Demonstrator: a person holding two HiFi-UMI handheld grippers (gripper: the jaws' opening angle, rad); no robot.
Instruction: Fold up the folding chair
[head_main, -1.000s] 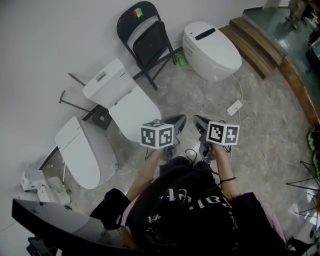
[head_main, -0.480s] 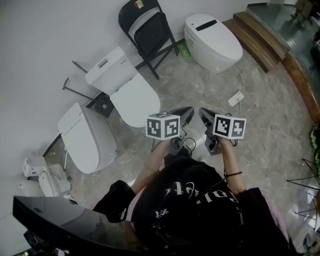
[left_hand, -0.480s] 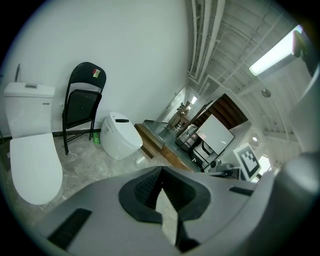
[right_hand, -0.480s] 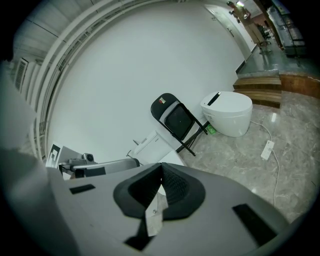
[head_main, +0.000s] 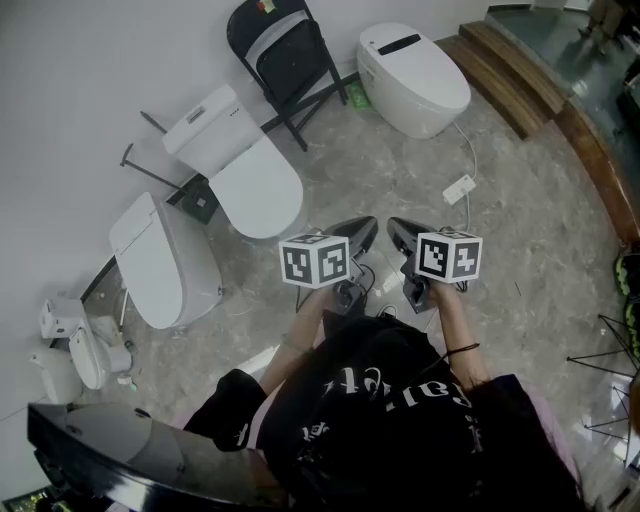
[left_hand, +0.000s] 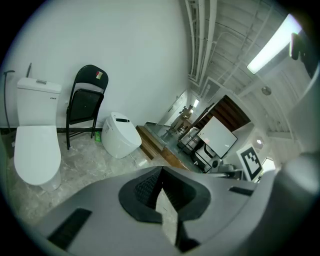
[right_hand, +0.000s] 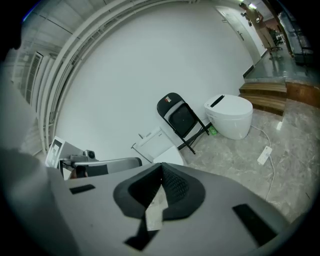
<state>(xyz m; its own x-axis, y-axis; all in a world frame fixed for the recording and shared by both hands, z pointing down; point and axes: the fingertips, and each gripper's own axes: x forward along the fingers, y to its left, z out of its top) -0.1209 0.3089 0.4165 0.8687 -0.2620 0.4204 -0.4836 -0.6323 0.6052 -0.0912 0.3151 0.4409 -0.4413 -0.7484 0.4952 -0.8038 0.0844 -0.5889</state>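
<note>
A: Location of the chair (head_main: 283, 55)?

B: Found standing on the floor (head_main: 520, 200) against the far wall (head_main: 90, 60), between a toilet with a tank (head_main: 232, 160) and a low toilet (head_main: 412, 75). Well apart from both grippers. Recorded with legs crossed and spread at the foot, so judged not folded flat. Angle of the seat not settled from this range.

A: State of the fingers?

B: Checked in each gripper view. On the left gripper (head_main: 362, 230), fingers (left_hand: 142, 187) found closed tip to tip, with nothing between. Same finding on the right gripper (head_main: 395, 228): closed and empty. Both held low in front of the body and pointed roughly toward the chair.

A: Handling?

B: Judged stiff in the frame, probably painted metal tube, with hinges at the seat and legs. Likely light enough to tip with one gripper, yet heavy enough to swing shut hard. Expect the smooth tube to slip in narrow fingers. Watch for pinching near the hinges.

A: Where to take hold?

B: Recommend the top of the backrest for steadying and the front edge of the seat for lifting. Keep clear of the crossing of the legs.
</note>
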